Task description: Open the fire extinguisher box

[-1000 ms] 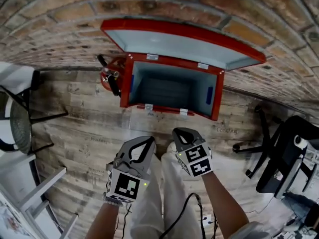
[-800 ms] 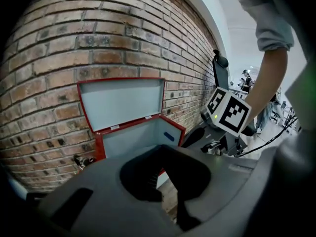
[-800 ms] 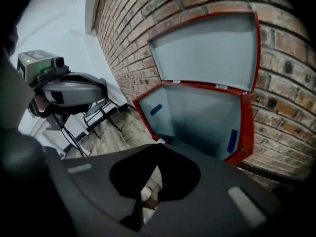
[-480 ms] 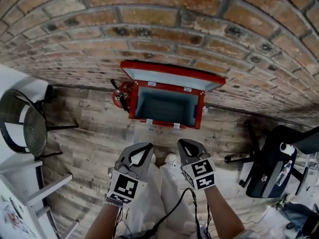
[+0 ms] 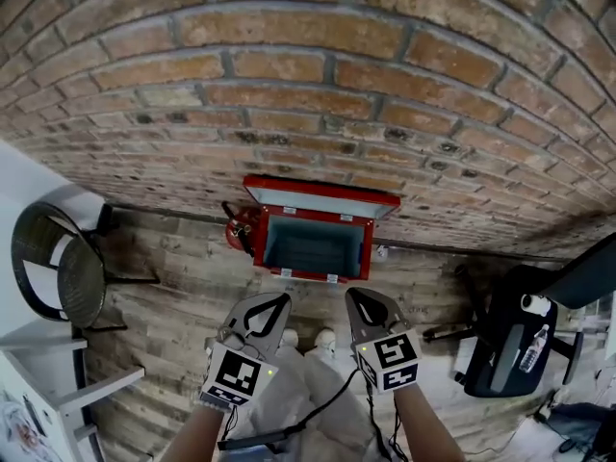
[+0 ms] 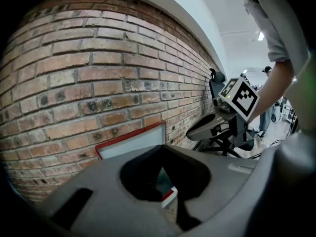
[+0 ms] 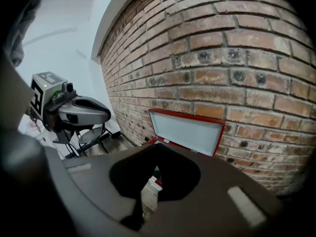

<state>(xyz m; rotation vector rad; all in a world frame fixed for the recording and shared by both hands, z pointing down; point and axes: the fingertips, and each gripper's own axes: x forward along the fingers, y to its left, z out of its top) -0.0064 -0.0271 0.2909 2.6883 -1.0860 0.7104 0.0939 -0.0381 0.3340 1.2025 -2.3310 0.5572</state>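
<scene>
While both are held above wood floor in head view, left gripper & right gripper are closed, empty; fire extinguisher box sits open at brick wall, lid up. Left gripper view: jaws together, nothing btwn, box beyond tips. Right gripper view: jaws together, empty, lid leaning on wall.

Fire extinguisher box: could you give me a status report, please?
Left gripper and right gripper shut, empty. Box open, lid up against brick wall. Nothing between grippers and box.
</scene>
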